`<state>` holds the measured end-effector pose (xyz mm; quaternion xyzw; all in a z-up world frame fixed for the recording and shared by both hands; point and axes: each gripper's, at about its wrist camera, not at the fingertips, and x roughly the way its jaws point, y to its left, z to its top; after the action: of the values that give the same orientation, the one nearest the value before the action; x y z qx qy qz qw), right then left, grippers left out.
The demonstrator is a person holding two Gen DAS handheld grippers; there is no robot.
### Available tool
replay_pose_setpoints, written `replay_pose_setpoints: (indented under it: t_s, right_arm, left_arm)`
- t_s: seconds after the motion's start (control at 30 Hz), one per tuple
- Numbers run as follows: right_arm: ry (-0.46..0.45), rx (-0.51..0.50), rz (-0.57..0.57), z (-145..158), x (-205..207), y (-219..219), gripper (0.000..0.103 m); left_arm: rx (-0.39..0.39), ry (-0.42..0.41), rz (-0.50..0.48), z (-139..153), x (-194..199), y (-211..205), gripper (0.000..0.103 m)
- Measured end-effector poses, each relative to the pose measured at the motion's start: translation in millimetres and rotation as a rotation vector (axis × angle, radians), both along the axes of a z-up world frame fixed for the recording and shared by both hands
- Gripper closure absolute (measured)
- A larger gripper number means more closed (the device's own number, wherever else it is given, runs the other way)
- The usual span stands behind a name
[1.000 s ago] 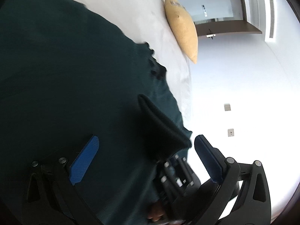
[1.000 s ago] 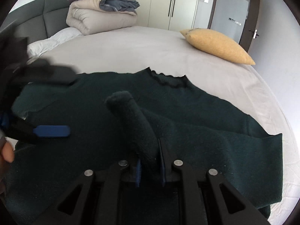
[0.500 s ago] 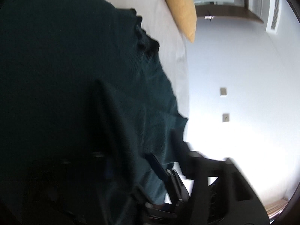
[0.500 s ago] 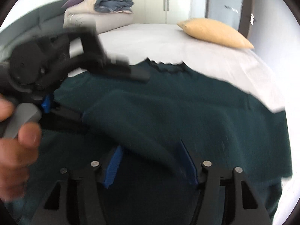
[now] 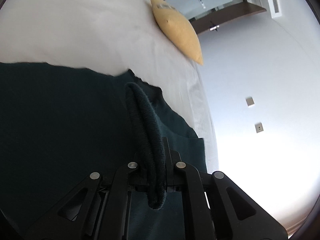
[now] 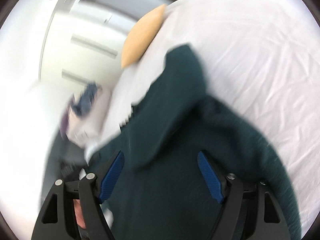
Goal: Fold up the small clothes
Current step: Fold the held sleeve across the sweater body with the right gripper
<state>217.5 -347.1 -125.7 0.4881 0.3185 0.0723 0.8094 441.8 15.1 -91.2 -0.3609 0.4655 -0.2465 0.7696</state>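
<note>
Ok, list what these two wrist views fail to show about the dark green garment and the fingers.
- Left wrist view: the fingers' blue pads are hidden by the rolled edge of the dark green garment that the left gripper clamps.
- Left wrist view: the garment's near and left parts are cut off by the picture's edge.
- Right wrist view: motion blur smears the garment's neckline and the bedding pile; the right gripper stands open.

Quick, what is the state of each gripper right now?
Left gripper: just closed, shut on a fold of the dark green sweater.
Right gripper: jaws just opened, pads clear of the sweater, holding nothing.
</note>
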Motion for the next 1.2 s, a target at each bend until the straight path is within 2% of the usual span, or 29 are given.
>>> replay_pose_setpoints:
  t_s: [0.17, 0.3, 0.37, 0.67, 0.9, 1.1, 1.2]
  right_arm:
    - [0.007, 0.081, -0.040, -4.2, 6.3, -5.8, 0.023]
    - [-0.018, 0.214, -0.102, -12.8, 0.0, -22.8, 0.023]
    - [-0.020, 0.246, -0.116, -14.3, -2.0, -29.0, 0.023]
    - [-0.002, 0.210, -0.115, -10.9, 2.9, -25.5, 0.021]
    - [0.015, 0.179, -0.116, -12.3, 6.3, -31.1, 0.021]
    - [0.053, 0.100, -0.095, -6.8, 8.5, -23.8, 0.021]
    - [0.073, 0.093, -0.093, -7.2, 9.1, -23.2, 0.021]
  left_arm:
    - [0.012, 0.028, 0.029, -13.3, -6.8, 22.7, 0.097]
    - [0.027, 0.041, 0.066, -25.7, -7.7, 46.2, 0.097]
    - [0.026, 0.050, 0.072, -34.9, -10.2, 57.1, 0.097]
    - [0.074, 0.064, 0.043, -58.5, -8.8, 51.3, 0.096]
    - [0.061, 0.090, 0.051, -74.9, -20.9, 60.4, 0.096]
    - [0.063, 0.080, 0.059, -76.1, -24.6, 61.1, 0.096]
    - [0.079, 0.066, 0.055, -72.6, -25.1, 59.2, 0.096]
